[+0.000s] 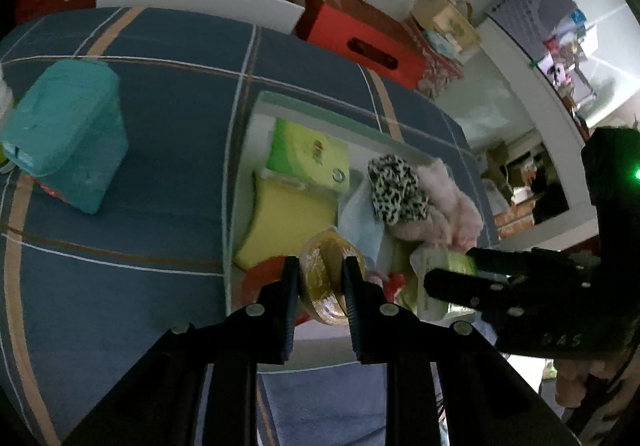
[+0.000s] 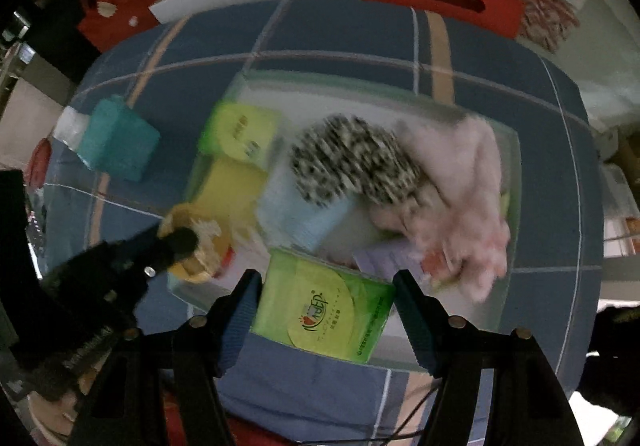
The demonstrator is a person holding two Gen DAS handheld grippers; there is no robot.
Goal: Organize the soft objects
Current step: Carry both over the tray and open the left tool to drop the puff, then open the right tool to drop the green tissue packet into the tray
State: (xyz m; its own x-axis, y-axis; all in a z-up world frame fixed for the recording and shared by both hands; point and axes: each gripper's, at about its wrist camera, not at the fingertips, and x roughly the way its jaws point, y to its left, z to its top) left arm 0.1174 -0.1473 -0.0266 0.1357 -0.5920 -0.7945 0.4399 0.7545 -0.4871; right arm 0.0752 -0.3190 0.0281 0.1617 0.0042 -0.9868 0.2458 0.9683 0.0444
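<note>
Left gripper (image 1: pixel 323 282) clamped the round golden wrapped pastry (image 1: pixel 326 266); right gripper (image 2: pixel 326 306) clamped the green tissue pack (image 2: pixel 324 310); both best lowered into free gaps near the clear tray's (image 2: pixel 516 174) near edge.

In the right wrist view, motion is smearing the leopard-print cloth (image 2: pixel 352 162) and the pink fluffy cloth (image 2: pixel 468 198), so their folds are not showing. The left claw (image 2: pixel 182 242) is covering part of the round yellow packet (image 2: pixel 200 246). In the left wrist view, the right claw (image 1: pixel 452 278) is hiding most of the green tissue pack (image 1: pixel 448 262), and the small red thing (image 1: pixel 394 282) beside it is staying too blurred to identify.
</note>
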